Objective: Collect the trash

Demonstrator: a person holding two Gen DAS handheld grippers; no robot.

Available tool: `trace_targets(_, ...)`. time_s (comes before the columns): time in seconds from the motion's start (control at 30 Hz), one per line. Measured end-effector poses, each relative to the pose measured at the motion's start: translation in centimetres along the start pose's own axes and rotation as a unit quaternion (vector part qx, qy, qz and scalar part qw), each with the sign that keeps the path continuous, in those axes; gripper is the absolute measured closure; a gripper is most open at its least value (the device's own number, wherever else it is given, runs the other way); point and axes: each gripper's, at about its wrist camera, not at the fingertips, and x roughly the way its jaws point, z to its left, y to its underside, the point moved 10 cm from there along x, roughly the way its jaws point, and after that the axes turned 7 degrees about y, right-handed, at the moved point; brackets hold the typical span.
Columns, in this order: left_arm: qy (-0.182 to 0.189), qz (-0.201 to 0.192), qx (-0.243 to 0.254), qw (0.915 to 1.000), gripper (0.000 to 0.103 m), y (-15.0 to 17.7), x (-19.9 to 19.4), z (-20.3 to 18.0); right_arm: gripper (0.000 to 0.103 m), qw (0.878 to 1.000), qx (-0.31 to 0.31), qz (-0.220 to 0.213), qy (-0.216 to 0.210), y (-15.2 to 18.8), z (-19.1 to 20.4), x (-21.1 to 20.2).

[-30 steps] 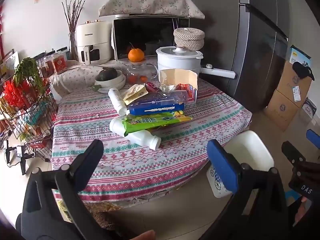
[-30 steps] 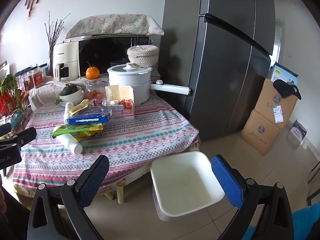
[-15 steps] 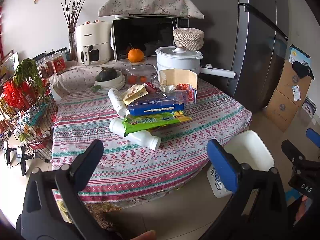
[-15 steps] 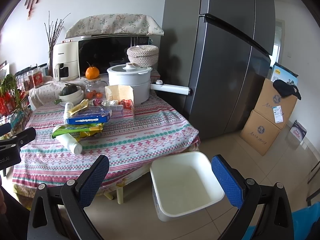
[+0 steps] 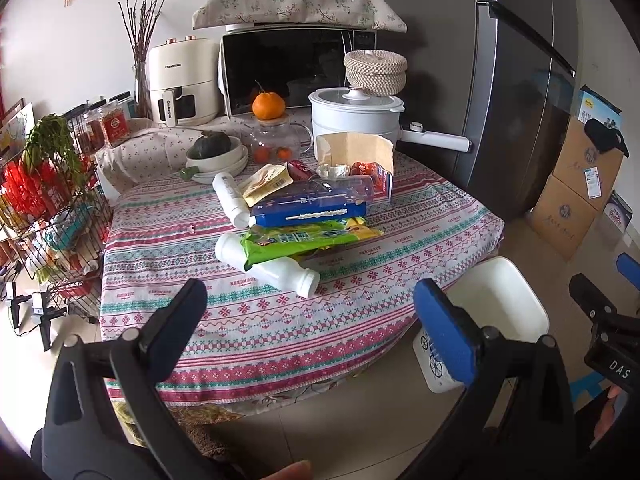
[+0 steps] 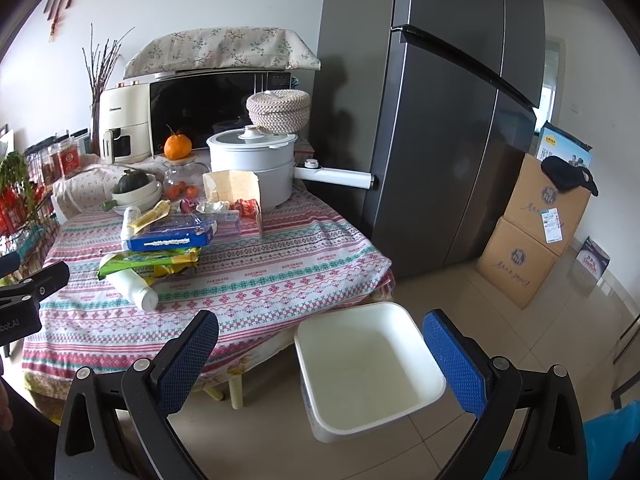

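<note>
Trash lies piled on the patterned tablecloth (image 5: 360, 272): a white bottle (image 5: 280, 270) on its side, a green wrapper (image 5: 308, 240), a blue box (image 5: 312, 212), a second white bottle (image 5: 230, 196), a yellow packet (image 5: 266, 180) and a torn carton (image 5: 356, 152). The same pile shows in the right wrist view, with the white bottle (image 6: 134, 286) nearest. A white bin (image 6: 368, 368) stands on the floor by the table's right edge. My left gripper (image 5: 310, 312) is open, short of the table. My right gripper (image 6: 320, 344) is open above the bin's near side.
At the back of the table are a white pot (image 5: 356, 114), a glass jar with an orange (image 5: 268, 106) on it, and stacked bowls (image 5: 218, 158). A fridge (image 6: 440, 120) stands right, cardboard boxes (image 6: 536, 236) beyond, a wire rack (image 5: 48, 216) left.
The left wrist view has drifted very slightly; both grippers stay open and nothing on the table has moved.
</note>
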Motion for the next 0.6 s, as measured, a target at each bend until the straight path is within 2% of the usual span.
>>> trace_targets(0.6, 0.0, 0.0, 0.0, 1.0, 0.0, -0.11, 0.08, -0.18, 0.0, 1.0, 0.004, -0.001, 0.001, -0.22, -0.15, -0.04)
